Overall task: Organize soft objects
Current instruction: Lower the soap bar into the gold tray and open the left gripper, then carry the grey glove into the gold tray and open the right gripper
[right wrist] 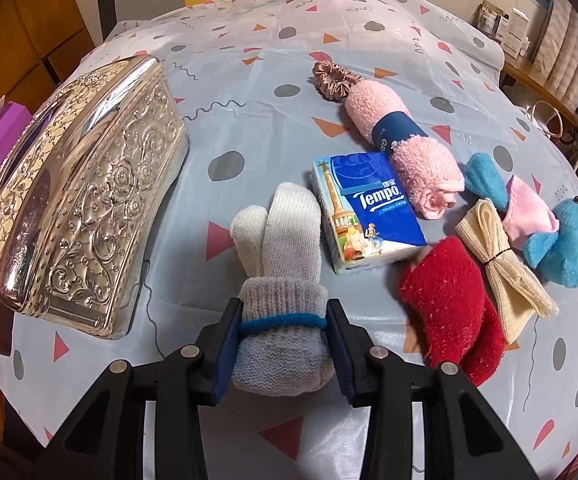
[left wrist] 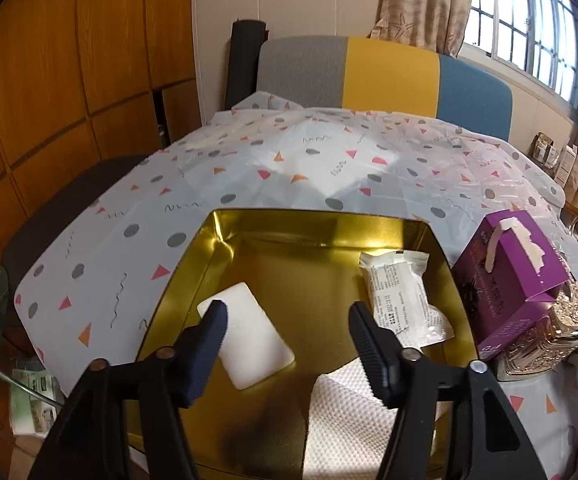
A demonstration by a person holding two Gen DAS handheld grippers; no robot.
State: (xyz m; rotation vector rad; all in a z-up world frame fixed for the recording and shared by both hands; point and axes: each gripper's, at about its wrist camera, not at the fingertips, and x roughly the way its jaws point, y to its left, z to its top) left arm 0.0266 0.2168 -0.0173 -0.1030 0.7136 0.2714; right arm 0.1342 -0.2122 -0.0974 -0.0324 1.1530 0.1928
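Note:
My left gripper (left wrist: pixel 287 318) is open and empty above the open gold tin (left wrist: pixel 321 232). In the tin lie a white sponge block (left wrist: pixel 249 336), a wrapped white packet (left wrist: pixel 401 296) and a white textured cloth (left wrist: pixel 349 420). My right gripper (right wrist: pixel 283 322) is shut on a rolled grey-white glove (right wrist: pixel 281 280) at its blue-banded cuff, on the table. Beyond it lie a Tempo tissue pack (right wrist: pixel 365 212), a rolled pink towel (right wrist: pixel 405 140), a brown scrunchie (right wrist: pixel 335 80), a red sock (right wrist: pixel 453 308), a beige cloth bundle (right wrist: pixel 501 256) and a blue plush toy (right wrist: pixel 557 236).
An embossed silver lid (right wrist: pixel 77 192) lies left of the glove. A purple box (left wrist: pixel 517 272) stands right of the tin, against the lid. A patterned tablecloth (left wrist: pixel 289 160) covers the table. A tricolour chair back (left wrist: pixel 385 76) stands behind it.

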